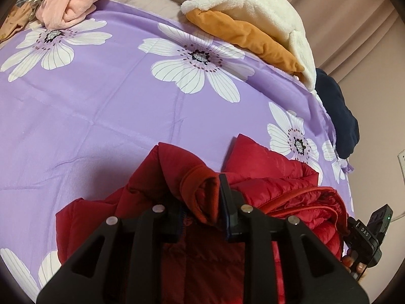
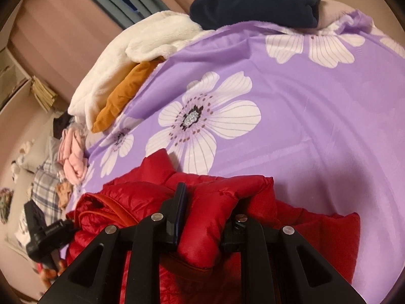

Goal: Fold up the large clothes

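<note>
1. We see one red puffer jacket [image 1: 268, 177] [image 2: 215, 202], bunched at the near edge of the bed, lying on the purple sheet and held by both claws.
2. Our left claw [image 1: 200, 200] is pinching a rolled orange-red cuff or hem of the jacket; one finger pad [image 1: 225, 192] presses flat against the fabric, and the opposite finger is mostly buried in the padding.
3. Our right claw [image 2: 207, 210] is pinching a thick fold of the same jacket, with the quilted fabric bulging between the two fingers; the left finger pad [image 2: 179, 202] sits against the fold.
4. Each wrist view catches the other tool at its edge, just beside the jacket, so the two claws hold the garment near one another.
5. The one purple bedsheet [image 1: 114, 106] [image 2: 303, 126] with large white flowers spreads out beyond the jacket.
6. Along the far side of the bed we count four other pieces of clothing: one white fleece item [image 1: 253, 5] [image 2: 114, 63] lying on top of one mustard-orange garment [image 1: 248, 38] [image 2: 121, 98], one dark navy garment [image 1: 336, 111] [image 2: 253, 0] at the sheet's edge, and one crumpled pink garment [image 1: 73, 0] [image 2: 73, 157] at the sheet's other end.
</note>
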### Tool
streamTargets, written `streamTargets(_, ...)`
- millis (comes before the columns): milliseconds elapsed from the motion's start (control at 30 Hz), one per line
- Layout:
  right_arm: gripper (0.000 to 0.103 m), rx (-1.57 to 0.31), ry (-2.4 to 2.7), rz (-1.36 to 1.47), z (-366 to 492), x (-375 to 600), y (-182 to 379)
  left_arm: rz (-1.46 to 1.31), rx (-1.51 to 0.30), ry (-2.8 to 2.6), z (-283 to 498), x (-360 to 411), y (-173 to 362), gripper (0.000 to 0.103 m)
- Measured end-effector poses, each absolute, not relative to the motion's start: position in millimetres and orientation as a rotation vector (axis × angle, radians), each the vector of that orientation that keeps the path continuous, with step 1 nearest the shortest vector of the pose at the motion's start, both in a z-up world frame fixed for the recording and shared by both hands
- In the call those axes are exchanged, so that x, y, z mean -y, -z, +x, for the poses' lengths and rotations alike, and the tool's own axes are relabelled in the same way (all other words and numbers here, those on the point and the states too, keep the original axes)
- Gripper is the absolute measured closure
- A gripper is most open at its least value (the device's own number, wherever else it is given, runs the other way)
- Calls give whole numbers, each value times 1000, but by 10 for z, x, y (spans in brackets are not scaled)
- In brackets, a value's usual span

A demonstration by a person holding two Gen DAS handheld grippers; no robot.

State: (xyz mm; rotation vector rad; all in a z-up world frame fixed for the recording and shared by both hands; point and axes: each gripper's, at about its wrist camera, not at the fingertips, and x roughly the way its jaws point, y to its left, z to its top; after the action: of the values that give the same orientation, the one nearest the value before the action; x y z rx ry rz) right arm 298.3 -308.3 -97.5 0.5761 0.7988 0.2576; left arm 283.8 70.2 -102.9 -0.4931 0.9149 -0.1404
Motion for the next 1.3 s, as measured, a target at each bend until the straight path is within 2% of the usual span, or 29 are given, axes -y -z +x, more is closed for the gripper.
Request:
streamTargets(200, 85, -811, -262, 648, 2989, 3128, 972, -476, -910, 128, 2823, -689, 1010, 74)
streamTargets(333, 82, -800, -262, 683, 2968, 3153, 925, -498, -892, 103, 2795, -747, 970, 61)
streamTargets(400, 76, -778, -275, 725, 2944, 3193, 886, -511, -866, 90, 2754, -795, 912, 49)
streamTargets(433, 74, -769, -280, 737, 2934, 3207, 864, -503, -846, 68, 2722, -826, 864, 32)
streamTargets(467, 71, -762, -279, 748, 2927, 3220, 838, -492, -834, 41, 2705, -848, 828, 9)
streamTargets(500, 69, -755, -279, 756, 2913, 3229, 812, -476, -812, -6, 2666, -896, 776, 2)
streamTargets(567, 65, -736, -289, 784, 2894, 3259, 760, -485, -785, -9, 2615, -980, 720, 2)
streamTargets(633, 48, -702, -283, 831, 2867, 3318, 712, -472, -789, -29, 2581, -1045, 684, 2)
streamTargets(667, 34, -671, -273, 869, 2843, 3379, 680, -450, -789, -42, 2559, -1064, 667, 2)
streamTargets(700, 29, -640, -258, 899, 2817, 3438, 645, -436, -789, -43, 2537, -1075, 656, 2)
streamTargets(967, 29, -601, -187, 786, 2625, 3511, 326, -352, -736, -31, 2250, -1046, 456, 2)
streamTargets(1300, 29, -644, -251, 523, 2230, 3069, 263, -231, -709, 3, 1807, -760, 290, 2)
